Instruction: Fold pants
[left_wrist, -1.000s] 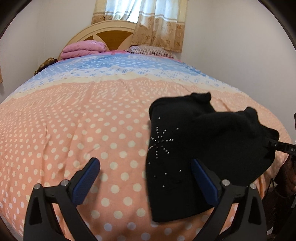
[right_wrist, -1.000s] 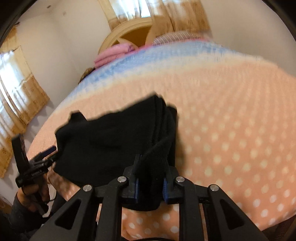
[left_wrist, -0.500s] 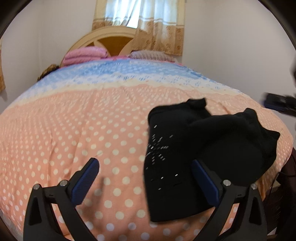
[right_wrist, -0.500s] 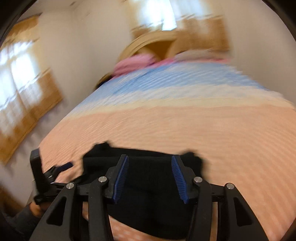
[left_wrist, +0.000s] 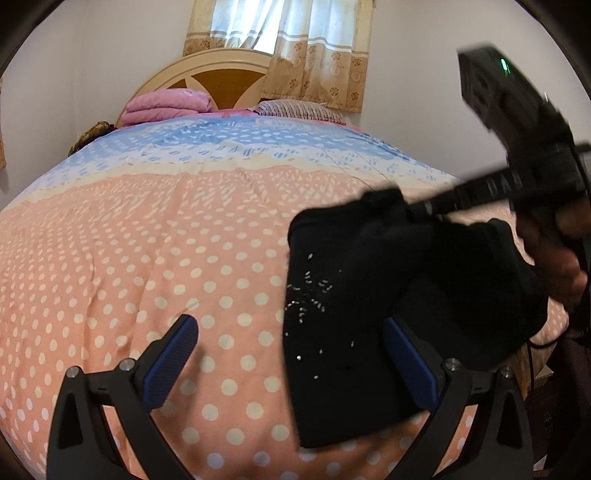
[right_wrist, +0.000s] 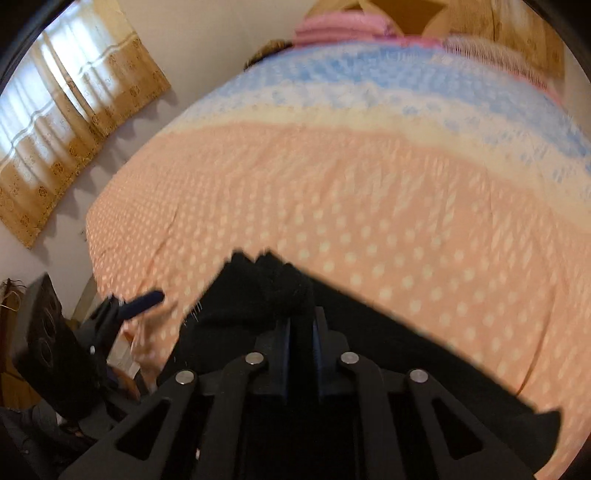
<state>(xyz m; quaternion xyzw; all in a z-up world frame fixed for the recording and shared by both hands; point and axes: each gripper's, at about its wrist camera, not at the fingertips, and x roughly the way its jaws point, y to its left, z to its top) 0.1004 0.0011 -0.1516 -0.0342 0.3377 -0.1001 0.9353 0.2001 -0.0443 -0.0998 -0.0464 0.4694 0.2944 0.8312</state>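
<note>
Black pants (left_wrist: 332, 369) with a sparkly stud pattern lie folded near the right front of the bed, also seen in the right wrist view (right_wrist: 443, 350). My left gripper (left_wrist: 291, 350) hovers open over their near left part, nothing between its pads; one of its blue pads (right_wrist: 144, 301) shows at the left. My right gripper (left_wrist: 410, 212) reaches in from the right onto the far corner of the pants. Its jaws are closing, nearly together, and a bunch of black cloth is pinched at its tip (right_wrist: 301, 321).
The bed (left_wrist: 147, 240) has a peach dotted and blue cover. A pink folded blanket (left_wrist: 166, 107) and a striped pillow (left_wrist: 295, 109) lie by the headboard. A hand (left_wrist: 565, 266) holds the right gripper at the bed's right edge. Curtains (right_wrist: 74, 122) hang on the left wall.
My right gripper let go of the pants' near edge, opened, swung across to their far corner and closed on the cloth there. The left gripper stayed open and still.
</note>
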